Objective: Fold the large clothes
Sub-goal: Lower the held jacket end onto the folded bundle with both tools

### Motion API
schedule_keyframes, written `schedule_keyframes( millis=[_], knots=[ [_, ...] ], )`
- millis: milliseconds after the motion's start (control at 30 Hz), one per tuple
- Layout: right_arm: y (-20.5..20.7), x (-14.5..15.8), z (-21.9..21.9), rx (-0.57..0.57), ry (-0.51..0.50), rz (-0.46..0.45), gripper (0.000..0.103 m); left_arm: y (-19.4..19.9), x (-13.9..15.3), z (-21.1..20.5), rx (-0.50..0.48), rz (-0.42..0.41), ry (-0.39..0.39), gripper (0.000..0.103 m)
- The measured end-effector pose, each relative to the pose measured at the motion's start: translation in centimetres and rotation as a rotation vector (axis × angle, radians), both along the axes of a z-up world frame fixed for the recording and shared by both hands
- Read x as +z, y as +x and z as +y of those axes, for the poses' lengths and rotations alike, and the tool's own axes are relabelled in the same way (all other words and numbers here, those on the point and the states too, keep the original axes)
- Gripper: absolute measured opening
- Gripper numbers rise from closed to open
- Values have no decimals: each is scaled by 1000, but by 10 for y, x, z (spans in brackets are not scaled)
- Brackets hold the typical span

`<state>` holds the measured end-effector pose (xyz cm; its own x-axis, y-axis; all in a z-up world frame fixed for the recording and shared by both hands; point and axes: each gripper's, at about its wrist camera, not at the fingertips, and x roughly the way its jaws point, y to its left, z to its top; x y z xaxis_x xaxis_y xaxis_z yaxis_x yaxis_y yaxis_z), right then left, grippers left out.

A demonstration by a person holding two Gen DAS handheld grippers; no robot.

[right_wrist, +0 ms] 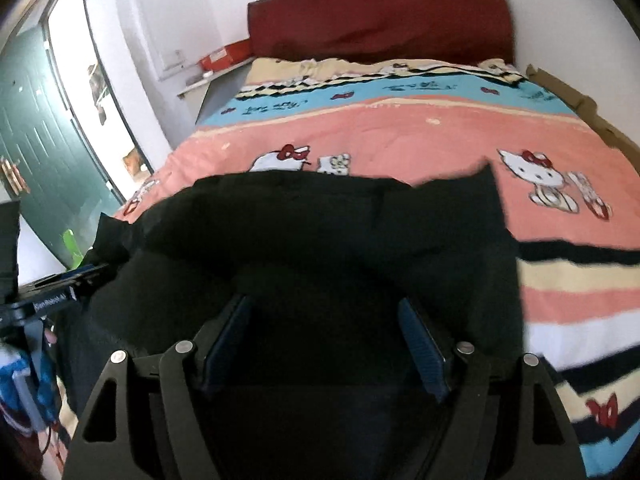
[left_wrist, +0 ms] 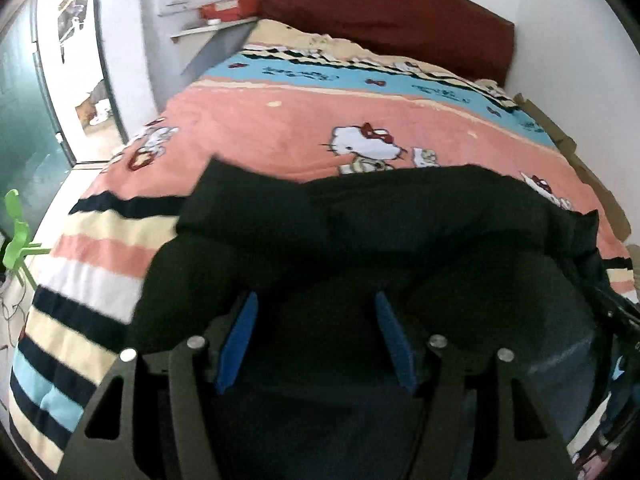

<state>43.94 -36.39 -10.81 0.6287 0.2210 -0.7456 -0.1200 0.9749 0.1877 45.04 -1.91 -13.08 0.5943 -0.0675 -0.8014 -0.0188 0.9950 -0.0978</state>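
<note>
Black garment [left_wrist: 400,220] bunched, rumpled, draped across near end of bed, 6 o'clock; corner sticks up at 1 o'clock in right view.

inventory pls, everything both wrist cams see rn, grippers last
black garment: 1, black, lying across the near part of the bed, under both grippers
bedspread: 1, pink, blue and striped with cartoon cats, covering the bed
headboard: 1, dark red, far end of bed against white wall
red box: 1, red, on a ledge left of the headboard
door: 1, dark green, far left
green plastic item: 1, bright green, left of the bed; what it is cannot be told
left gripper: 1, black with blue pads, open over the garment
right gripper: 1, black with blue pads, open over the garment
</note>
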Motion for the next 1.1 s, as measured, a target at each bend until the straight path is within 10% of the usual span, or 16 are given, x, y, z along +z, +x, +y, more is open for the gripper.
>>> schedule_keyframes(
  millis=[367,867,1100],
  knots=[
    [-5,-48,-20,-41,20,24,75,-16,-33,2,6,-74,68,66],
    [-65,1,-21,-31,15,-54,75,-63,-4,9,10,-141,94,65],
    [-74,-26,-35,-53,44,-5,77,-70,-13,12,7,-139,110,65]
  ],
)
